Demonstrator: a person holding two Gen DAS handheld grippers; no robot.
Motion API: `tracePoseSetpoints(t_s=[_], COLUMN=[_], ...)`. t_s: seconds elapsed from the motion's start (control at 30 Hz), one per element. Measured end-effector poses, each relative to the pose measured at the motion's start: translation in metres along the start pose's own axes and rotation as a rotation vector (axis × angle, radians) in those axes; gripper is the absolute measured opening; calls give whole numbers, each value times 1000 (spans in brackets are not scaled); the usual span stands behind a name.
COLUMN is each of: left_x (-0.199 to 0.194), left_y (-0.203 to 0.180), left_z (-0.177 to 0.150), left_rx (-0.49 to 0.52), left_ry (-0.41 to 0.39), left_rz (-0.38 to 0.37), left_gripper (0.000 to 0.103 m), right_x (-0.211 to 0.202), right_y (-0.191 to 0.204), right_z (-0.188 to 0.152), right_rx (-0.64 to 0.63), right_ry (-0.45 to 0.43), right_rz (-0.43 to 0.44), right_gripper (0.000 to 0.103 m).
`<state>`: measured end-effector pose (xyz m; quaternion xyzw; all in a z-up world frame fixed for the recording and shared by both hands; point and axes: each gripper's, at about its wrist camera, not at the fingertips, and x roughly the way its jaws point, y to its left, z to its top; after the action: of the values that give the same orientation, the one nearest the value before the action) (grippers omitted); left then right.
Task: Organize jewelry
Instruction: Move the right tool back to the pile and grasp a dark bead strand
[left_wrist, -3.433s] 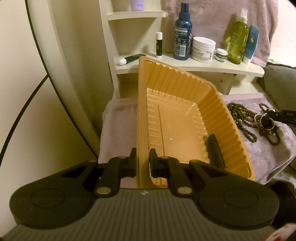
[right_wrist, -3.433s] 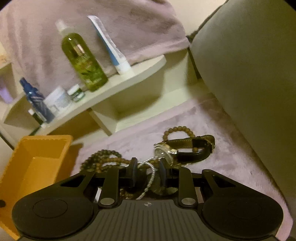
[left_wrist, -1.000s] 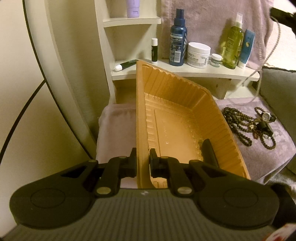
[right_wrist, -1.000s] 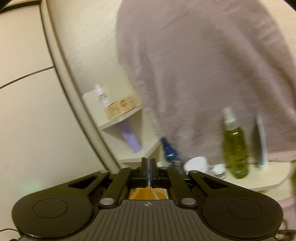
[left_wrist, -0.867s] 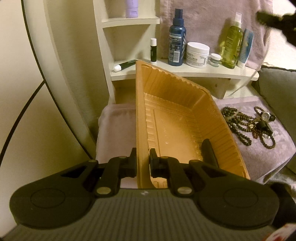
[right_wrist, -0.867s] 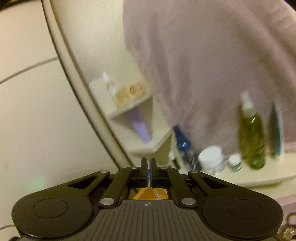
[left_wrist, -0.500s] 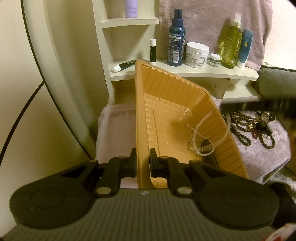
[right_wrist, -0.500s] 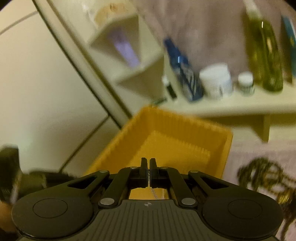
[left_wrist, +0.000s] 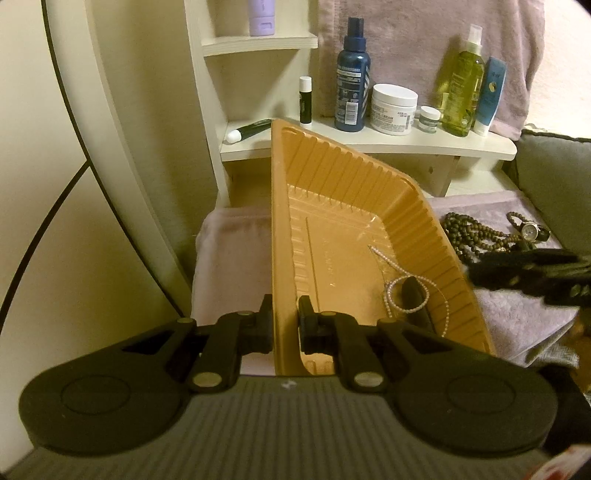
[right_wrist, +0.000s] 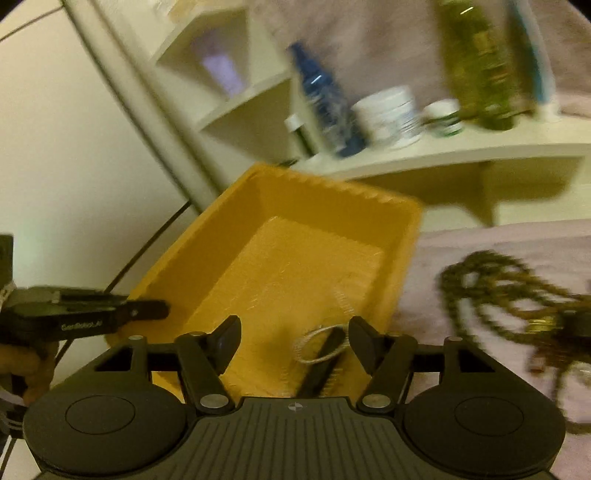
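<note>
My left gripper (left_wrist: 285, 321) is shut on the near left wall of an orange plastic tray (left_wrist: 332, 192) and holds it tilted. A thin pearl necklace (left_wrist: 404, 291) lies coiled in the tray beside a black stick-like item (left_wrist: 413, 299). My right gripper (right_wrist: 293, 341) is open and empty above the tray's near end (right_wrist: 295, 258); it shows at the right edge of the left wrist view (left_wrist: 476, 271). Dark bead necklaces (left_wrist: 476, 236) and a watch (left_wrist: 530, 230) lie on the mauve towel (left_wrist: 517, 317) right of the tray.
A cream shelf (left_wrist: 369, 144) behind the tray carries a blue spray bottle (left_wrist: 351, 74), a white jar (left_wrist: 393, 107), a green bottle (left_wrist: 461, 85) and tubes. A grey cushion (left_wrist: 554, 173) stands at the right. A cream wall panel (left_wrist: 92, 184) is at the left.
My right gripper carried the pearl necklace over from the towel, came down over the tray and opened. The necklace now lies in the tray. The left gripper kept its hold.
</note>
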<state>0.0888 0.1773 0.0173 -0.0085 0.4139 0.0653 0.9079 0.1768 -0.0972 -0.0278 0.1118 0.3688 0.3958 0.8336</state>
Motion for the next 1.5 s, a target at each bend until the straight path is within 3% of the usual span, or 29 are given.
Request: tracePoseSetpoints(t_s=[0.1, 0.2, 0.33, 0.6, 0.87, 1.2, 1.4, 1.5], left_x=[0, 0, -2, -4, -2, -1, 0, 1], left_y=[0, -1, -2, -7, -7, -5, -6, -6], left_z=[0, 0, 0, 3, 3, 3, 3, 3], left_rx=[3, 4, 6, 17, 12, 17, 16, 12], left_ry=[0, -1, -1, 0, 6, 10, 12, 13], left_rz=[2, 3, 5, 10, 15, 12, 13, 13], left_gripper=[11, 11, 11, 11, 11, 11, 11, 11], right_x=[-25, -40, -43, -32, 17, 71, 82, 85], right_y=[-15, -36, -53, -58, -47, -47, -45, -43], right_z=[-5, -11, -21, -26, -7, -3, -8, -9], right_rx=[-30, -43, -59, -119, -249, -367, -407, -433], right_ry=[-61, -65, -34, -18, 15, 101, 79, 71], right_rz=[-132, -236, -301, -301, -277, -311, -331, -353], right_gripper=[64, 64, 64, 64, 61, 50, 50, 43])
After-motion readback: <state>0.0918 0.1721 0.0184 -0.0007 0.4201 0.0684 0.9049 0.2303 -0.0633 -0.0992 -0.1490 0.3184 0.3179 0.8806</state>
